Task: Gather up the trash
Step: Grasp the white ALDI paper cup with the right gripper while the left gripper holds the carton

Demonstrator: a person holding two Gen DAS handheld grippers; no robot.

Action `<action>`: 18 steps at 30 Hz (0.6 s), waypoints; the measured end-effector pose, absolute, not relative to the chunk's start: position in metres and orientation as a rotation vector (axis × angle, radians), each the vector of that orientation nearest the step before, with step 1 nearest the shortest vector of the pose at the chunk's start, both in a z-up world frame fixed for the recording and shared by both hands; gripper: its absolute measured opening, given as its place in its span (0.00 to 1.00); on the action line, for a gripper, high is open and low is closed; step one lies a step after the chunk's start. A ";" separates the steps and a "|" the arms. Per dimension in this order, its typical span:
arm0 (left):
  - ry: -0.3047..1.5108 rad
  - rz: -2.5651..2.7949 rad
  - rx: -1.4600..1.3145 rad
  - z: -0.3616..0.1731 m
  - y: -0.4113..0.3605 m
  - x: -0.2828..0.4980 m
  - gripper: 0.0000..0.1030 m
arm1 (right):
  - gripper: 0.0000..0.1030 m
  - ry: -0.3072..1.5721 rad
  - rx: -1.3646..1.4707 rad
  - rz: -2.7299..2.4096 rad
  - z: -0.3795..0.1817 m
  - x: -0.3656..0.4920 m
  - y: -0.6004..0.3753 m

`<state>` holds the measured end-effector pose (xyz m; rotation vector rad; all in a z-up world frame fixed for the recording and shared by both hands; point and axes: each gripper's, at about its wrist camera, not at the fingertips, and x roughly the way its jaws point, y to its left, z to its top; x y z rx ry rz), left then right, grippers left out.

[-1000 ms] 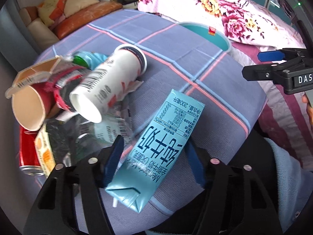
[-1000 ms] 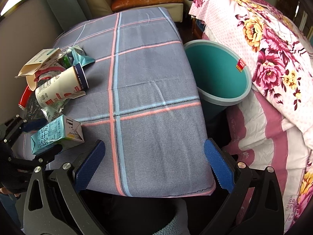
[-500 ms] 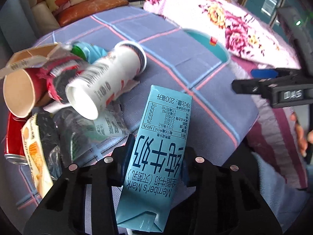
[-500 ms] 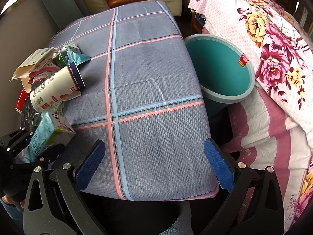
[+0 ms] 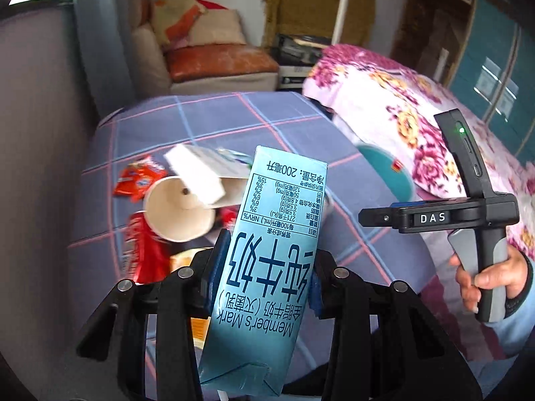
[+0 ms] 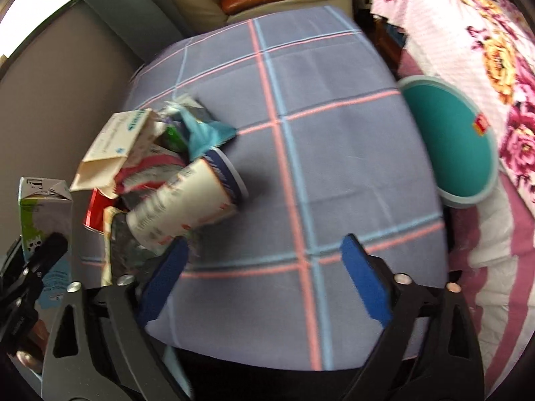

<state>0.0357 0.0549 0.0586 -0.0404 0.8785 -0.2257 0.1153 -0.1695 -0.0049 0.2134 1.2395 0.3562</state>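
Note:
My left gripper [image 5: 264, 274] is shut on a light blue milk carton [image 5: 271, 254] and holds it upright above the table; the carton also shows in the right wrist view [image 6: 46, 220]. A pile of trash lies on the table's left side: a white paper cup [image 6: 187, 207], a cardboard box [image 6: 113, 147], a red can [image 5: 143, 247] and wrappers. The teal bin [image 6: 448, 147] stands at the table's right edge. My right gripper [image 6: 264, 270] is open and empty over the table's near edge; it also shows in the left wrist view [image 5: 378, 217].
The table wears a grey-blue checked cloth [image 6: 334, 100]. A flowered bed cover [image 6: 474, 33] lies to the right of the bin. A sofa with cushions [image 5: 207, 63] stands behind the table.
My left gripper closed on the milk carton and lifted it off the table, tilting upward. My right gripper moved left toward the trash pile.

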 end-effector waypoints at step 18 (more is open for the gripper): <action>0.909 -0.188 -0.167 0.029 0.093 0.045 0.40 | 0.55 1.419 0.441 0.412 -0.056 0.161 -0.122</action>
